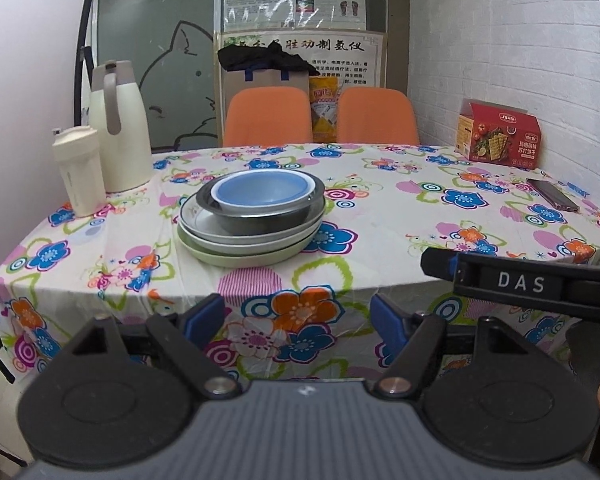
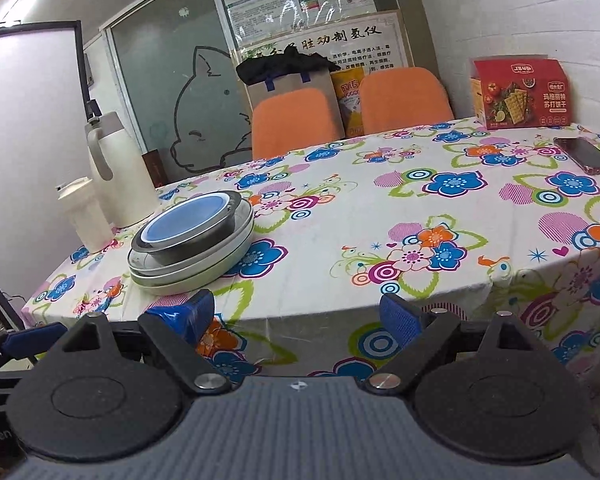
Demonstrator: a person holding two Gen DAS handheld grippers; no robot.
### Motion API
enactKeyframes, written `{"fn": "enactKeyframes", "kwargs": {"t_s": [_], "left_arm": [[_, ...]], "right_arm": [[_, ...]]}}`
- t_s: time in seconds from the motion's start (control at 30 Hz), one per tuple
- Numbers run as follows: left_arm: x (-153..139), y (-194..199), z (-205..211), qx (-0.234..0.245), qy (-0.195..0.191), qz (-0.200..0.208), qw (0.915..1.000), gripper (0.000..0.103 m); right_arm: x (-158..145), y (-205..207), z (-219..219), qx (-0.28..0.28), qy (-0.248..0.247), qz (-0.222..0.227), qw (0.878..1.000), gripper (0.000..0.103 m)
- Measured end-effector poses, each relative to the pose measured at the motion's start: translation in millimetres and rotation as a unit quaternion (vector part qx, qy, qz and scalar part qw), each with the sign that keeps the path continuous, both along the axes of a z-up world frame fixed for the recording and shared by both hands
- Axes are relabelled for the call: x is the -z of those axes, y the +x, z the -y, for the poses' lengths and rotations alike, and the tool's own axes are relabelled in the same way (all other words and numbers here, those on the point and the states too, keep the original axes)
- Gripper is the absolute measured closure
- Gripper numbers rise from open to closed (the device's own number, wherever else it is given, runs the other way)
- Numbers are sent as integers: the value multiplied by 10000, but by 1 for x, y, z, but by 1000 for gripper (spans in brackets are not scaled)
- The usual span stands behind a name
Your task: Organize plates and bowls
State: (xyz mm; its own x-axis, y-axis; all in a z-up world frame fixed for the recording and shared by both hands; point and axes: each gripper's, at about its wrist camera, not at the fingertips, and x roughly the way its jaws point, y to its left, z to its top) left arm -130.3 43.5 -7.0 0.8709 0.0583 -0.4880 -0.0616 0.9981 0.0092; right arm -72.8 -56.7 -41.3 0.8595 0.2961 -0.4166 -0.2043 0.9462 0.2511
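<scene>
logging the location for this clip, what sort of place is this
Probably a small dining or break corner in a clinic or office, not a home kitchen. A table under a floral cloth holds stacked dishes, orange chairs stand behind it, and health-device posters hang on the wall.

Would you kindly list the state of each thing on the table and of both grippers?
blue bowl: nested in the metal bowl.
metal bowl: on the plates.
plates: stacked.
thermos jug: upright, lid closed.
shaker bottle: upright, capped.
cracker box: top flap raised.
phone: flat, screen dark.
left gripper: open, empty.
right gripper: open, empty.
</scene>
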Motion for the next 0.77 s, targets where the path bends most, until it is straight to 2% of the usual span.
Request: {"fn": "enactKeyframes", "kwargs": {"t_s": [0.77], "left_arm": [[-1,-4,-10,-9,-120,149,9998,30]], "right_arm": [[0,-2,-8,-137,-94,-5,9999,26]]}}
